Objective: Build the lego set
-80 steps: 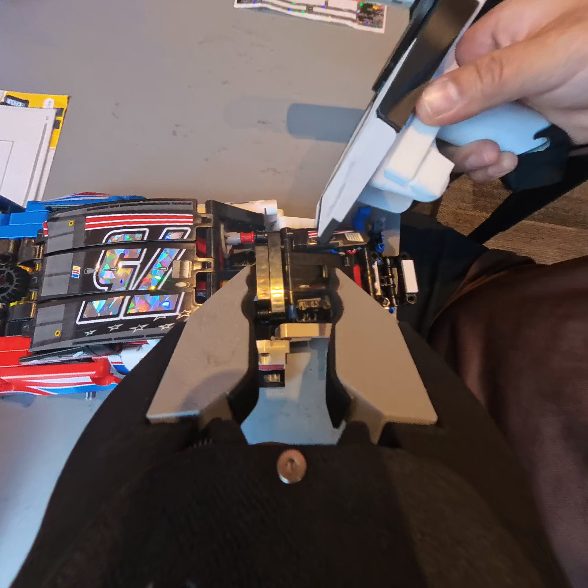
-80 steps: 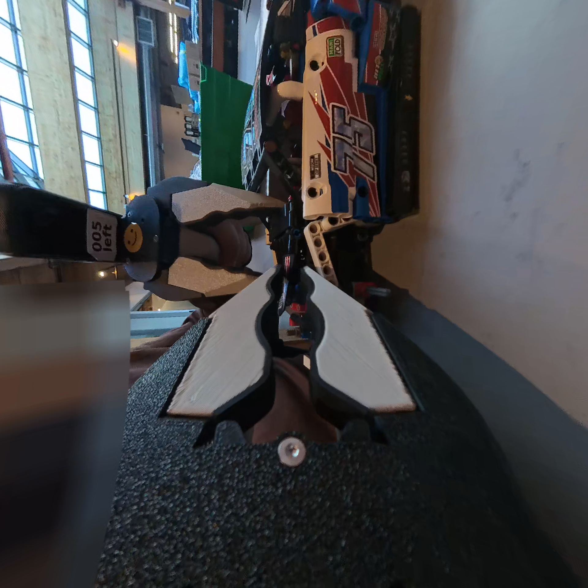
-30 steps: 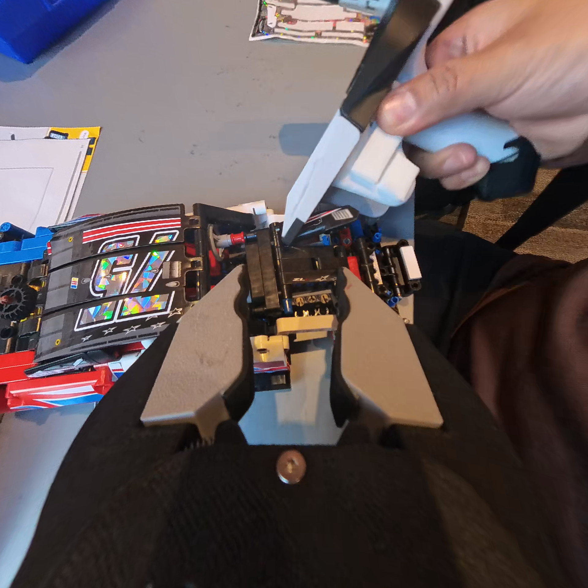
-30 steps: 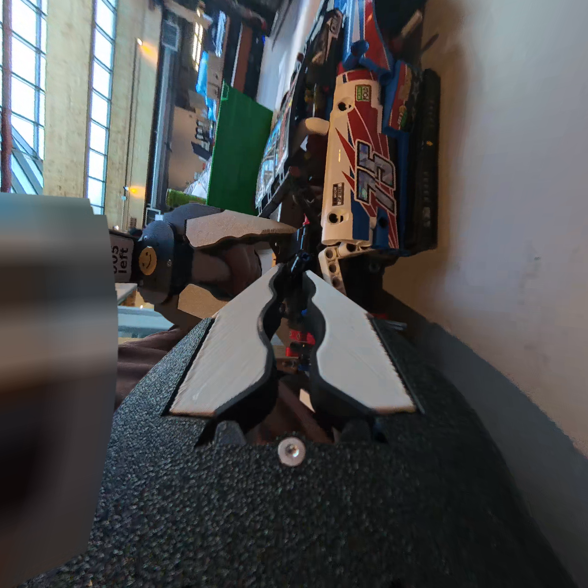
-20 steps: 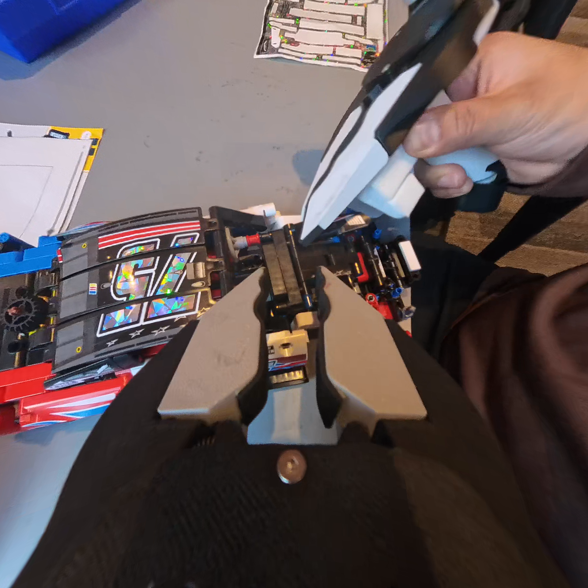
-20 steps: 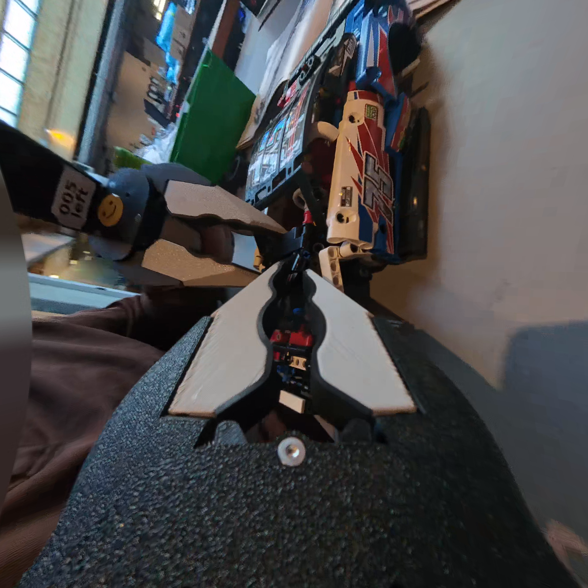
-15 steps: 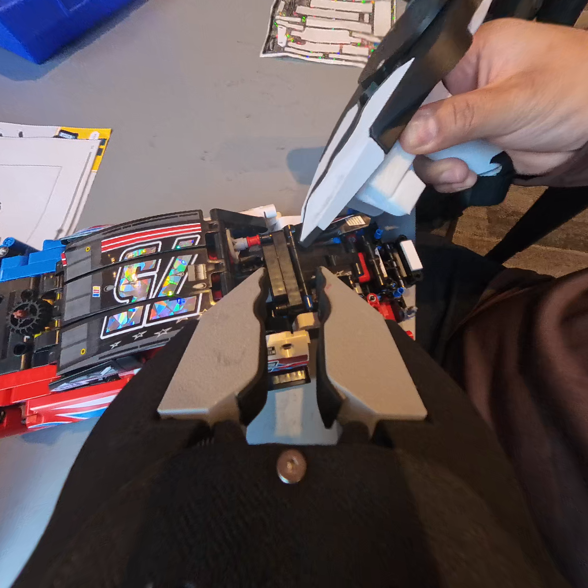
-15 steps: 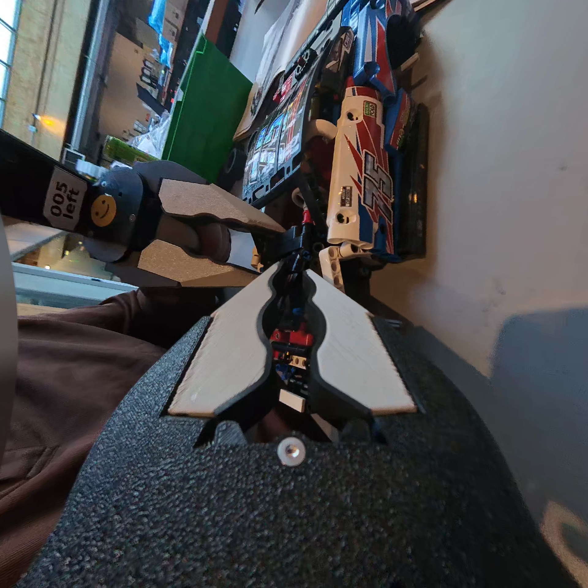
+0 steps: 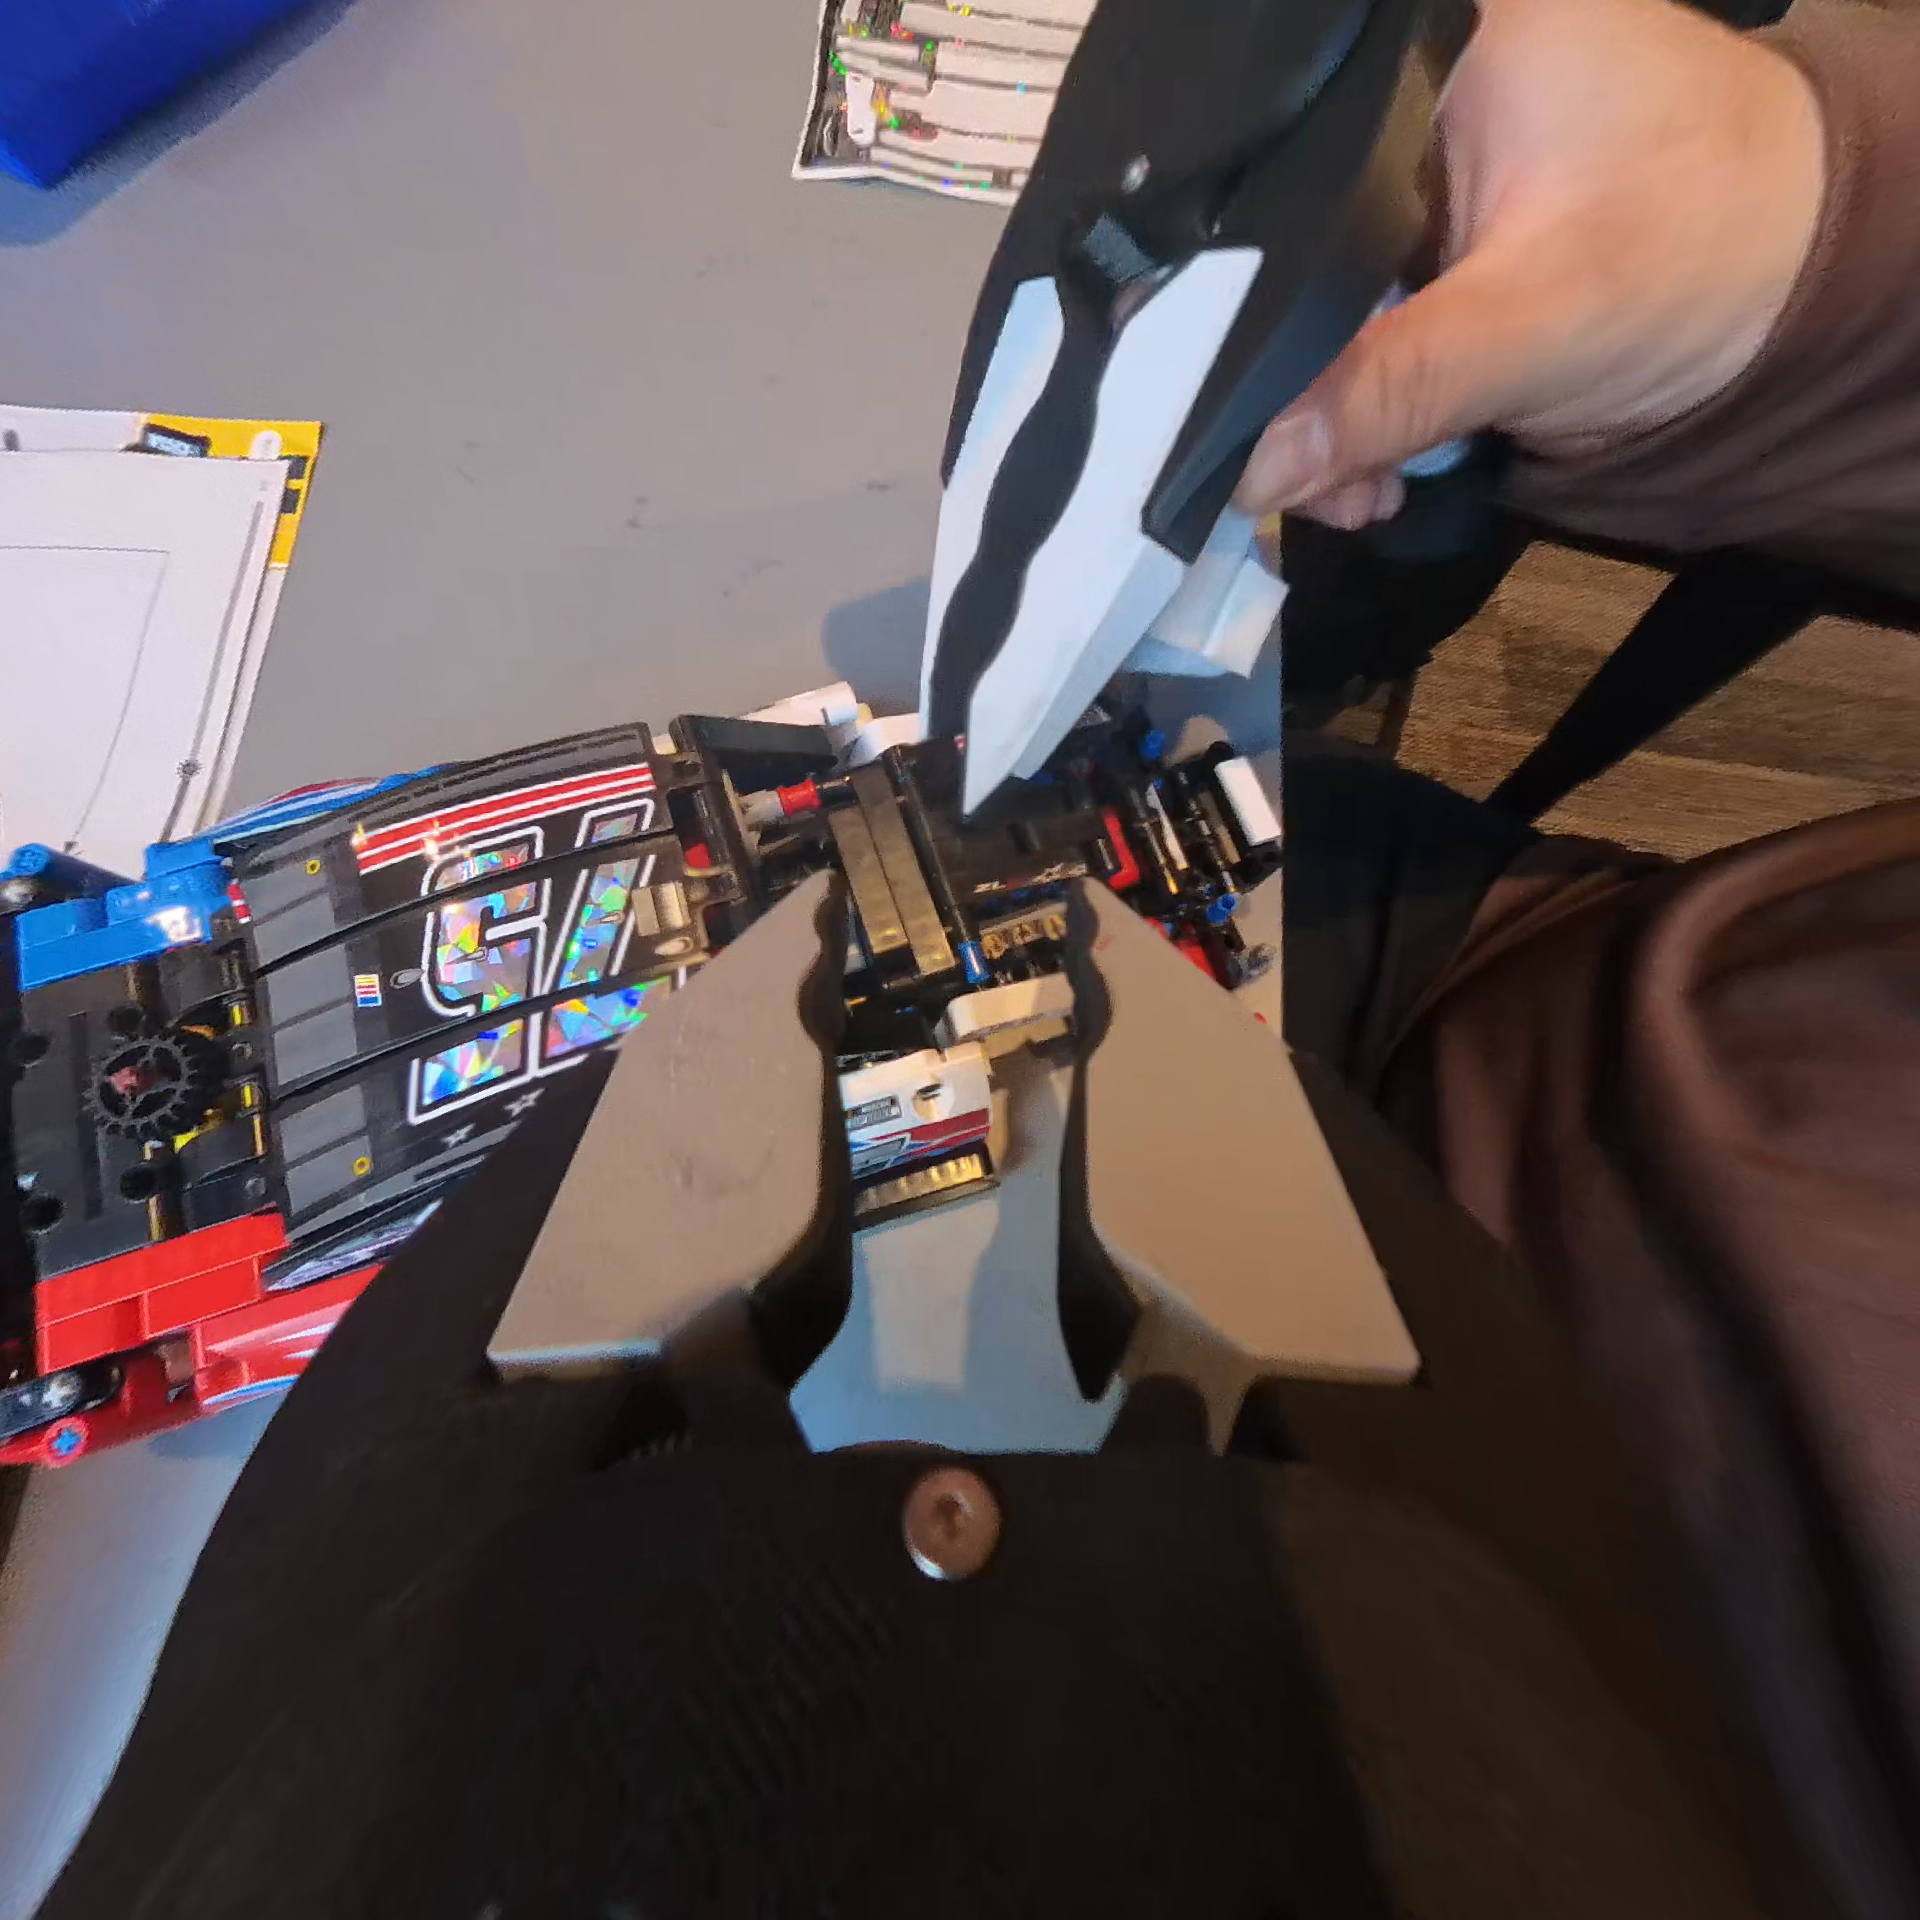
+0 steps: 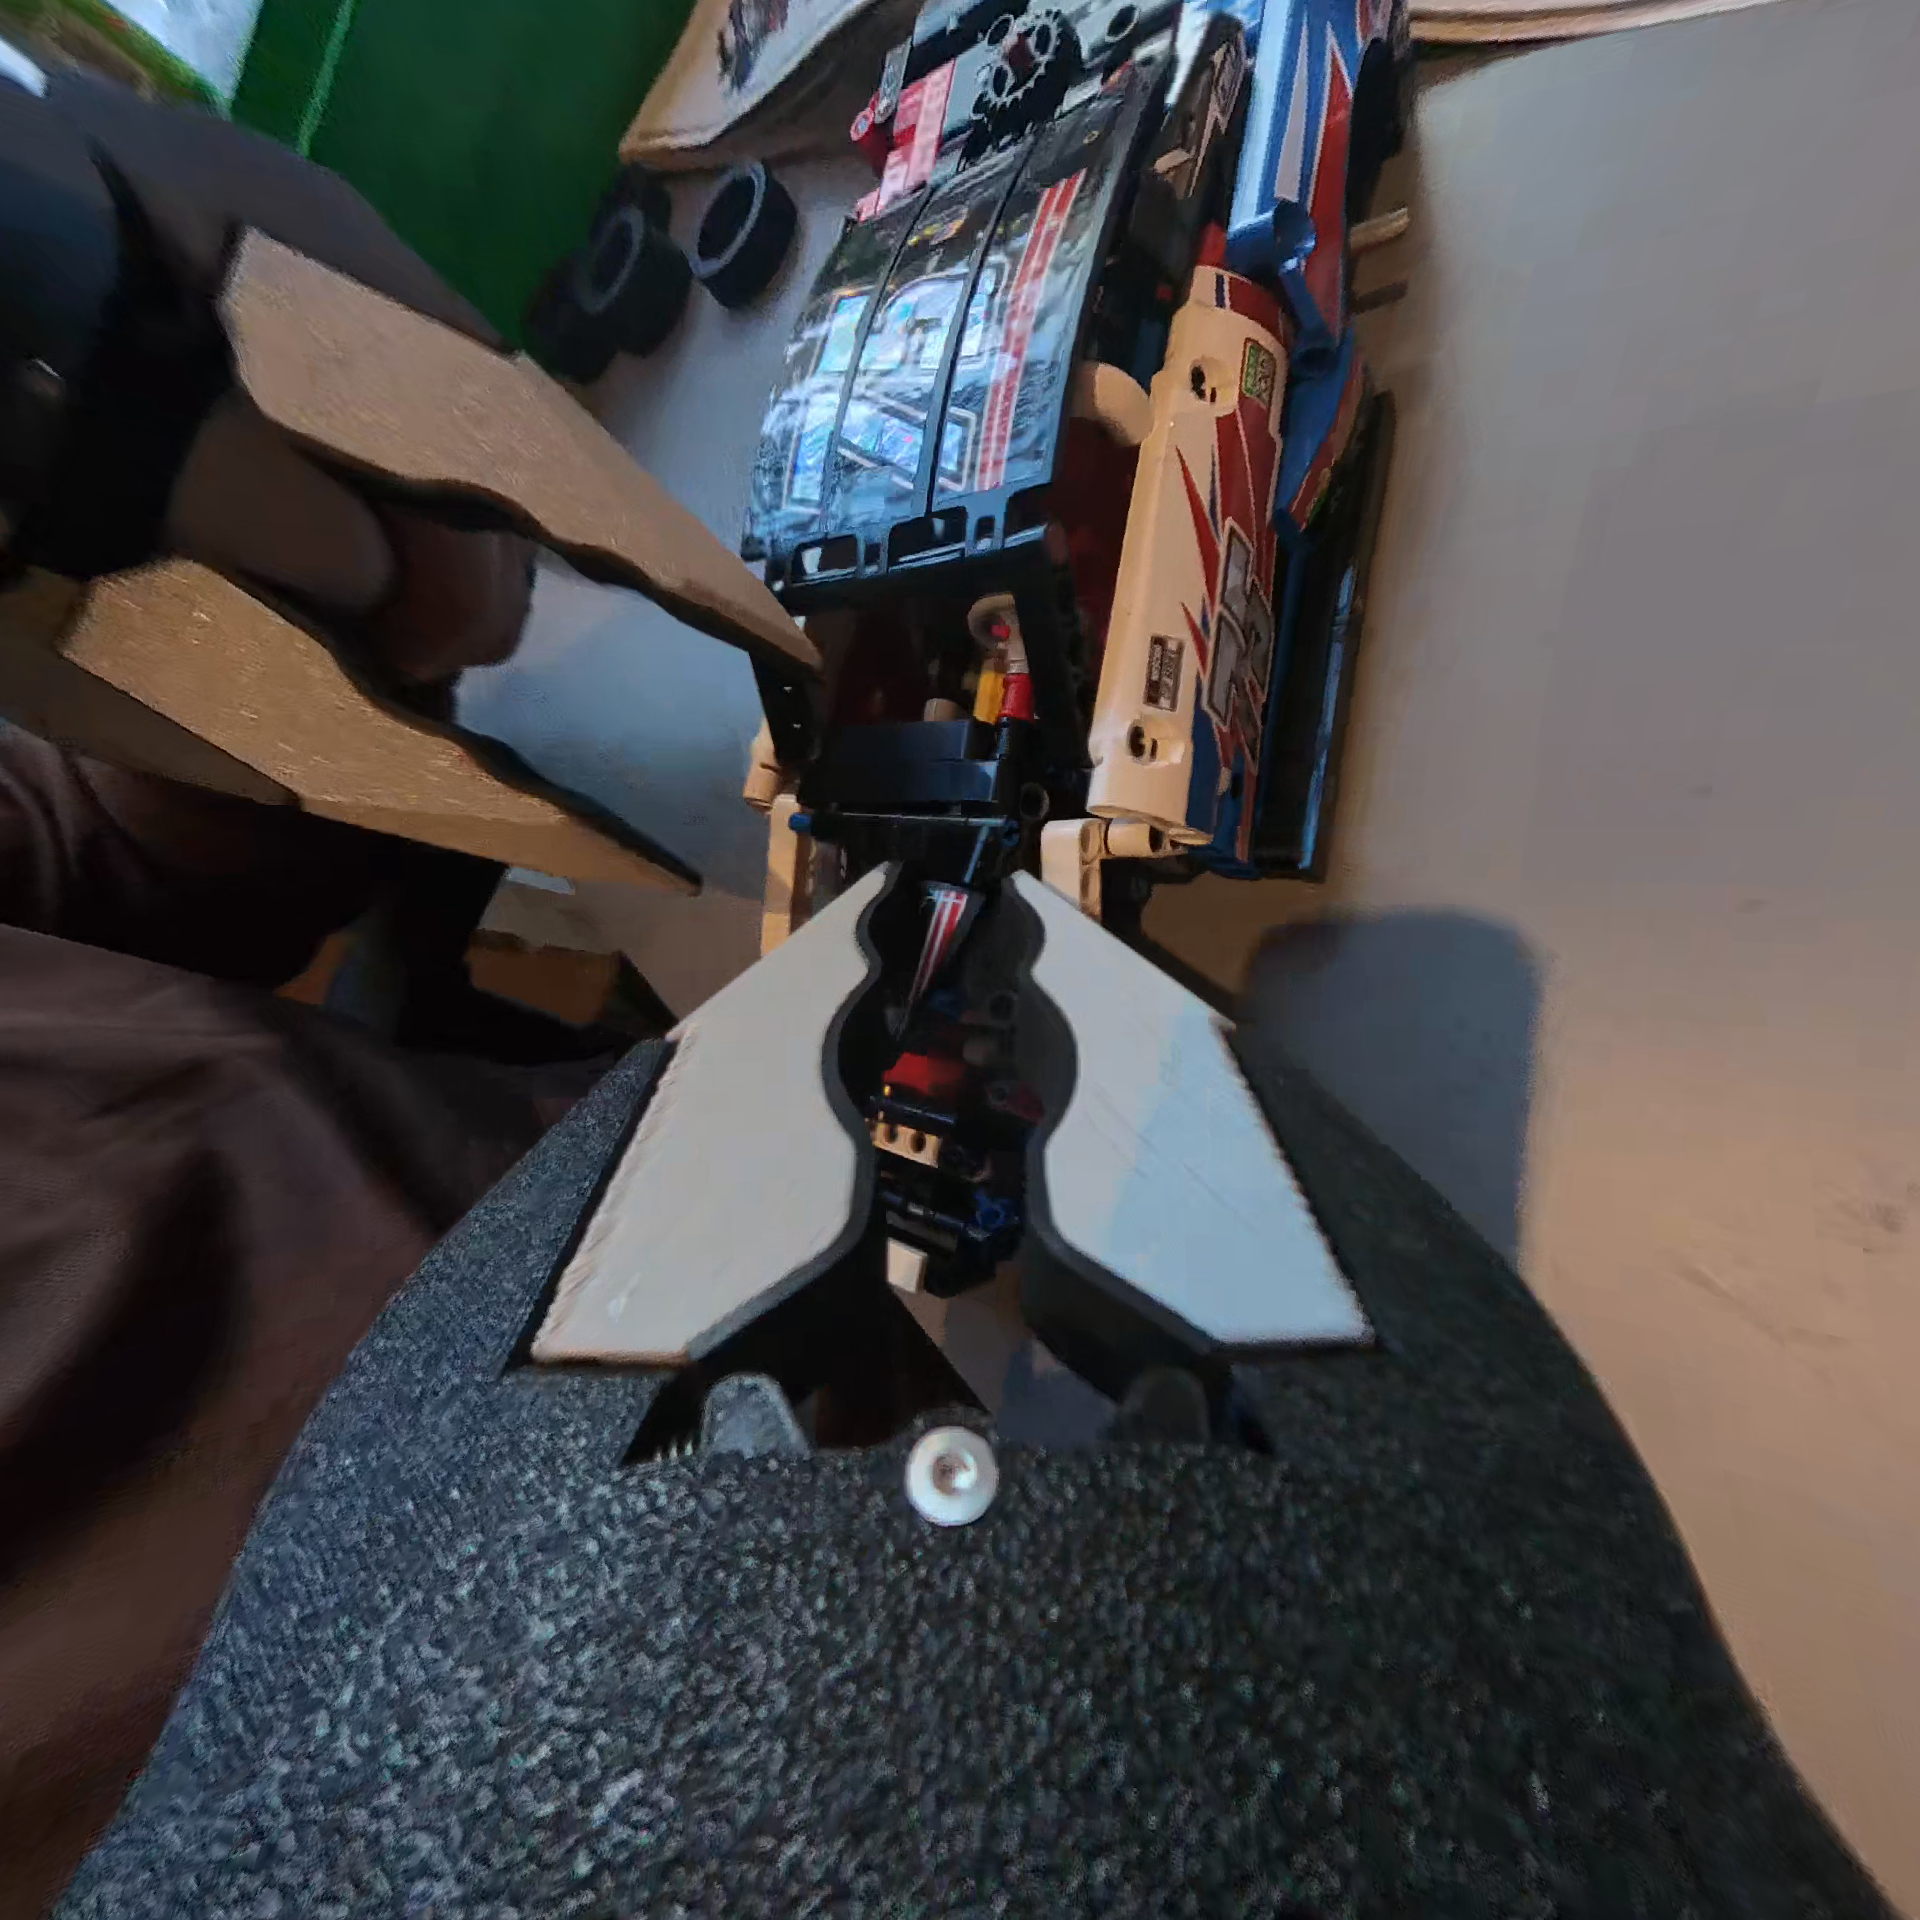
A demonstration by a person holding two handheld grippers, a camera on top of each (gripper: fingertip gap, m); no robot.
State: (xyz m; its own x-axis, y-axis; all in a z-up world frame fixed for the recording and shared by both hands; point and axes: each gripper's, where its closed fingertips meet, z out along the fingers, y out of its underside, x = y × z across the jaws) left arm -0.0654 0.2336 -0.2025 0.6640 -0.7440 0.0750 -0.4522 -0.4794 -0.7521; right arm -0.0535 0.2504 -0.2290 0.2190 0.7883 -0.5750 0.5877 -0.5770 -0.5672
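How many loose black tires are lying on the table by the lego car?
2. One tire lies left of the lego car, near the green board; the other tire sits just right of it. More may be hidden out of view.

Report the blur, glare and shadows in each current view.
Left wrist view: hand and frame edges motion-blurred, holographic roof panel glinting. Right wrist view: left gripper soft and smeared, a dark shadow on the table, wide-angle bending at the edges.
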